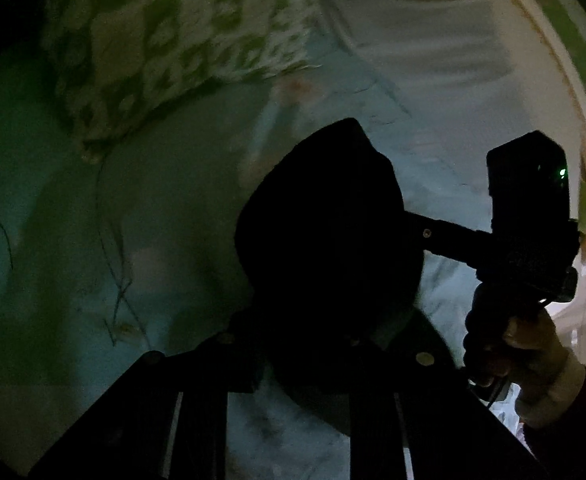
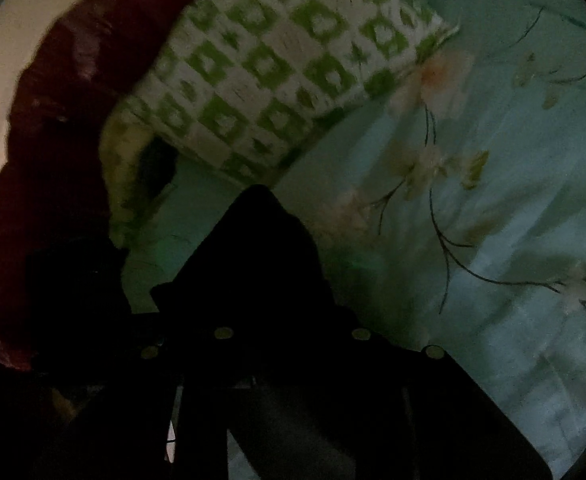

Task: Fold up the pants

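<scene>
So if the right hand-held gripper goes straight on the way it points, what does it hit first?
Probably the dark pants bunched at its tips; past them, the green checked pillow on the floral sheet. Depth is unclear.

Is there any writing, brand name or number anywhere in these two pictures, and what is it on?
None can be read.
Black pants: plain dark cloth, no label showing.
Green and white pillow: only a square pattern, blurred.
Bed sheet: only printed flowers.
Right gripper, seen from the left camera: a small green light, no lettering legible in the dim picture.
</scene>
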The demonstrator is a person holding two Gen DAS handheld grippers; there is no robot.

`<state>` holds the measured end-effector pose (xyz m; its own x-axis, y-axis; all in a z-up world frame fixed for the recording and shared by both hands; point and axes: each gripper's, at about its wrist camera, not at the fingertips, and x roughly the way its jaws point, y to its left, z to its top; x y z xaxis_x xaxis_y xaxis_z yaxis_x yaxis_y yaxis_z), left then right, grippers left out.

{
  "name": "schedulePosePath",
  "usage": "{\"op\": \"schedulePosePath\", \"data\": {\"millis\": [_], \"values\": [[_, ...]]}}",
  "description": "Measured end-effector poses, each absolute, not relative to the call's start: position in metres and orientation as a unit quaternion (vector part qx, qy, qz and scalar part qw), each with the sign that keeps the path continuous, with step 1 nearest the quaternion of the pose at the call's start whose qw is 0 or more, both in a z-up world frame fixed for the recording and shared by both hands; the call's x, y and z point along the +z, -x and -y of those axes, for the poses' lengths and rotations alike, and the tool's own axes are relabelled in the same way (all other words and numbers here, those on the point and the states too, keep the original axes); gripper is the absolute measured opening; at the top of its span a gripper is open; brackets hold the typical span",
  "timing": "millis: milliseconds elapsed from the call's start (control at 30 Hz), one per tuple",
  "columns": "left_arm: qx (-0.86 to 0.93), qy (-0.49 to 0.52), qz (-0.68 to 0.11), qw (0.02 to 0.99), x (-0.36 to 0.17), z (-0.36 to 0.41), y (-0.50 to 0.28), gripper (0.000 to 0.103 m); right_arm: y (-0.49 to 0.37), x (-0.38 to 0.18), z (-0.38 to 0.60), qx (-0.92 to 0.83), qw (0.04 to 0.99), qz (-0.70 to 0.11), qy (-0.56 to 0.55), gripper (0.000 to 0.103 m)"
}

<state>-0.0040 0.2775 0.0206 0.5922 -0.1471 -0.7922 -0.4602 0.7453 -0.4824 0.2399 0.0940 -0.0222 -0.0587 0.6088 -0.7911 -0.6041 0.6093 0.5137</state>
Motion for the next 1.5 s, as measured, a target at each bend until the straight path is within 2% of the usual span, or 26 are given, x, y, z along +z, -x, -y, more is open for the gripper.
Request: {"op": "schedulePosePath", "data": {"millis": [267, 600, 1033, 1500], "values": [[0.044, 0.308, -0.417, 0.854, 0.070, -0.223, -0.010, 0.017, -0.208, 0.030, -0.050, 0.448, 0.722, -0.527, -0.035, 0.024], [-0.017, 0.225, -0.420, 0.879, 0.098, -0.131, -0.025, 0.017, -0.164, 0.070, 0.045, 0.407, 0.774, -0.477, -0.084, 0.024], [-0.057, 0.140, -0.456, 0.877, 0.081, -0.038, -0.042, 0.017, -0.120, 0.056, 0.140, 0.346, 0.806, -0.461, -0.132, 0.024], [-0.092, 0.009, -0.474, 0.876, 0.053, 0.049, -0.041, 0.018, -0.093, 0.036, 0.195, 0.293, 0.824, -0.455, -0.170, 0.023]]}}
